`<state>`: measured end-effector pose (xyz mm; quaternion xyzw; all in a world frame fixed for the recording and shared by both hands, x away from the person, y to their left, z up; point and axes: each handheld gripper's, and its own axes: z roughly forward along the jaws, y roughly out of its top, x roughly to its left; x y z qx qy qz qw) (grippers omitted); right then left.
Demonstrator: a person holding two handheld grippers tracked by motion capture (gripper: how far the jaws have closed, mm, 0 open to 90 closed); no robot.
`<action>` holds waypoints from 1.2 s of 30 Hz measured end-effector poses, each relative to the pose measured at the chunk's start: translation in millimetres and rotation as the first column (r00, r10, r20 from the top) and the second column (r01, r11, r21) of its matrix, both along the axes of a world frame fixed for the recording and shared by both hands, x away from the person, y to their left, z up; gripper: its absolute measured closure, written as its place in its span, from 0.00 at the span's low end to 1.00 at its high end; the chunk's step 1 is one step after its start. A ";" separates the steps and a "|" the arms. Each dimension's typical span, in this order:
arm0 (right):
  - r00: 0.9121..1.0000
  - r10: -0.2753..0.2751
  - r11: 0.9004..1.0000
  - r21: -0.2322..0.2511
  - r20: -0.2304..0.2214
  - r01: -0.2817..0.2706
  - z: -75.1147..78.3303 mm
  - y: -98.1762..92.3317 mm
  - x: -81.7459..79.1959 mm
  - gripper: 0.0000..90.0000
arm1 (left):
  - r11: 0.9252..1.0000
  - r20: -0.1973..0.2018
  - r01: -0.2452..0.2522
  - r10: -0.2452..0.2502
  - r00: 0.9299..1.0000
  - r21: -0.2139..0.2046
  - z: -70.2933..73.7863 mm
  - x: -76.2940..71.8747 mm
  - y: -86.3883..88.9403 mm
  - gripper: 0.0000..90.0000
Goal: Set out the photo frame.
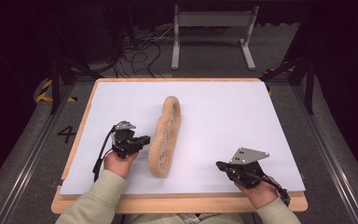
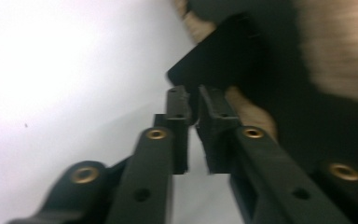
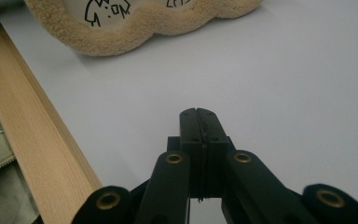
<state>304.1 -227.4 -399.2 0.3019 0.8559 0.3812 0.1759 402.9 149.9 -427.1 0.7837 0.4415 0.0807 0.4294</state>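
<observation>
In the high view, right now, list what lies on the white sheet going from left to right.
Left gripper in the person's left hand → fluffy tan plush strip, running near to far up the middle of the white sheet → right gripper in the right hand.

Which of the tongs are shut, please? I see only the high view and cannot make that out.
Observer: The right gripper view shows the right tongs pressed together, with nothing between them.
Operator: And the left ones?
Observer: The left gripper view is blurred, but it shows the left tongs with a narrow gap and nothing in it.
Operator: Is anything marked on the fluffy beige piece?
Observer: Its pale inner face bears black line drawings.
</observation>
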 end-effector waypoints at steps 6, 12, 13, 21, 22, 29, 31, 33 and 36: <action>1.000 -0.008 1.000 0.005 -0.002 0.008 0.6 -2.4 4.5 0.99 | 1.000 0.060 0.008 -0.007 0.998 -0.015 17.6 -25.2 5.7 0.80; 1.000 -0.025 1.000 0.011 -0.006 0.026 -0.4 -4.5 11.6 0.97 | 0.994 0.064 0.016 -0.009 0.998 -0.112 28.4 -49.2 21.4 0.67; 1.000 -0.027 1.000 0.011 -0.007 0.027 -0.8 -4.5 13.1 0.97 | 0.992 0.068 0.018 -0.010 0.998 -0.123 30.0 -53.6 21.6 0.64; 0.999 -0.029 1.000 0.005 -0.015 0.029 -3.7 -2.4 20.6 0.96 | 0.983 0.103 0.084 -0.068 0.992 -0.165 40.6 -79.3 15.1 0.48; 0.999 -0.028 1.000 0.005 -0.016 0.028 -3.9 -1.9 21.2 0.96 | 0.981 0.100 0.096 -0.080 0.992 -0.171 41.5 -81.5 13.5 0.45; 1.000 -0.019 1.000 0.001 -0.018 0.019 -5.2 0.4 22.6 0.96 | 0.973 0.182 0.163 -0.133 0.974 -0.162 47.8 -104.6 -1.7 0.79; 1.000 -0.020 1.000 0.000 -0.019 0.020 -5.5 0.4 22.7 0.96 | 0.973 0.179 0.178 -0.151 0.972 -0.148 47.6 -106.6 -5.9 0.91; 1.000 -0.018 1.000 -0.001 -0.023 0.018 -6.0 0.9 22.5 0.96 | 0.970 0.148 0.216 -0.198 0.969 -0.116 41.7 -108.3 -19.6 0.96; 1.000 -0.017 1.000 -0.004 -0.021 0.017 -6.3 1.1 22.2 0.96 | 0.969 0.138 0.228 -0.214 0.967 -0.092 37.6 -107.5 -26.2 1.00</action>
